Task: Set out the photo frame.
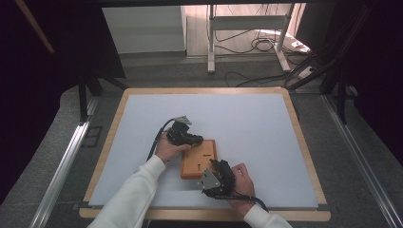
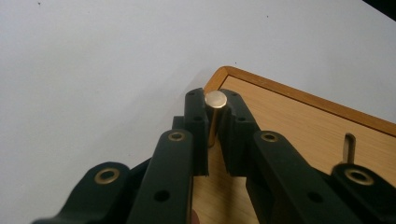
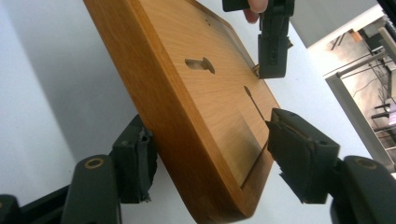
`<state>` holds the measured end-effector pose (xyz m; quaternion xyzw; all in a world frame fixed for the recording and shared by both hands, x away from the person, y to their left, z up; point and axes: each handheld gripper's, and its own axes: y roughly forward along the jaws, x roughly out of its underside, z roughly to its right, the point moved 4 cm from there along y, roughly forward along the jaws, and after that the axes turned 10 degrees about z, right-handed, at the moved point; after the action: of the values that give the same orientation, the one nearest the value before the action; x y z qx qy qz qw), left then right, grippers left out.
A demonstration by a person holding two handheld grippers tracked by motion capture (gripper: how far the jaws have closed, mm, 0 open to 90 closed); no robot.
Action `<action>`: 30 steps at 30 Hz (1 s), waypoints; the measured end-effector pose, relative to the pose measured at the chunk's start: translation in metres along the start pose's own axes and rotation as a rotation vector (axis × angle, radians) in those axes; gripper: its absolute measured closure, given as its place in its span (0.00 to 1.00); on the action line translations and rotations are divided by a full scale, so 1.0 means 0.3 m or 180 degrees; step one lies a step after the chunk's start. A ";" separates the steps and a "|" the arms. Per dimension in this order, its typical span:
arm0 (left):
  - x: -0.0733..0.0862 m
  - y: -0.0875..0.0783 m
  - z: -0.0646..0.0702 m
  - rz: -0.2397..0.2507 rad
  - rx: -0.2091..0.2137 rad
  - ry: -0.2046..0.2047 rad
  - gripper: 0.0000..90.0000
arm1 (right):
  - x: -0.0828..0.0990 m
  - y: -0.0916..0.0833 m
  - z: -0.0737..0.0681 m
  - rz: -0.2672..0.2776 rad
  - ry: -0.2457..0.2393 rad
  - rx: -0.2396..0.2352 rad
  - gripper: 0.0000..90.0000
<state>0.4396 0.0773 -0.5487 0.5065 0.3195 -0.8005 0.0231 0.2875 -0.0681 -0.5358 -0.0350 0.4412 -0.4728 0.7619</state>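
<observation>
The left gripper [image 2: 216, 135] is clamped on a small brass-coloured pin [image 2: 215, 114], its two black jaws pressed against the pin's sides with the round flat end of the pin showing between their tips. In the left gripper view the pin stands over the corner of a wooden board [image 2: 299, 130] with a raised darker rim, and a narrow slot is cut into the board's surface off to the right. From the high view the left gripper [image 1: 192, 139] sits at the far left corner of that board [image 1: 198, 159], held by the left hand [image 1: 167, 148] in a white sleeve. The right gripper [image 3: 212, 161] straddles the near edge of the board [image 3: 187, 102]: one jaw lies against the underside at the left of the right gripper view, while the other stands just off the top face at the right, so the jaws are around the edge but not visibly pressing from both sides. The board is tilted in that view, with a keyhole-shaped cutout and a thin slot on its face. In the high view the right gripper [image 1: 215, 175] is at the board's near right corner, held by the right hand [image 1: 241, 183]. The board lies on a white table top [image 1: 247, 123] with a light wooden border, nearer the person's edge
</observation>
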 end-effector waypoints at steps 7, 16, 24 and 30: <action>0.000 0.000 -0.003 0.0023 -0.0020 -0.0016 0.90 | -0.019 -0.001 0.001 0.0000 -0.0124 -0.0036 0.49; -0.001 -0.046 -0.004 0.0087 -0.0163 -0.0058 0.67 | -0.026 -0.015 0.019 0.0107 -0.0144 0.0096 0.54; 0.033 -0.180 0.007 0.0198 -0.0403 -0.0028 0.43 | -0.023 -0.018 0.025 0.0101 -0.0121 0.0089 0.54; 0.093 -0.248 0.010 0.0220 -0.0501 -0.0120 0.35 | -0.025 -0.018 0.029 0.0107 -0.0136 0.0083 0.54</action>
<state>0.3969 0.1428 -0.5345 0.4987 0.3633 -0.7811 0.0964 0.2888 -0.0687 -0.5232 -0.0277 0.4191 -0.4648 0.7794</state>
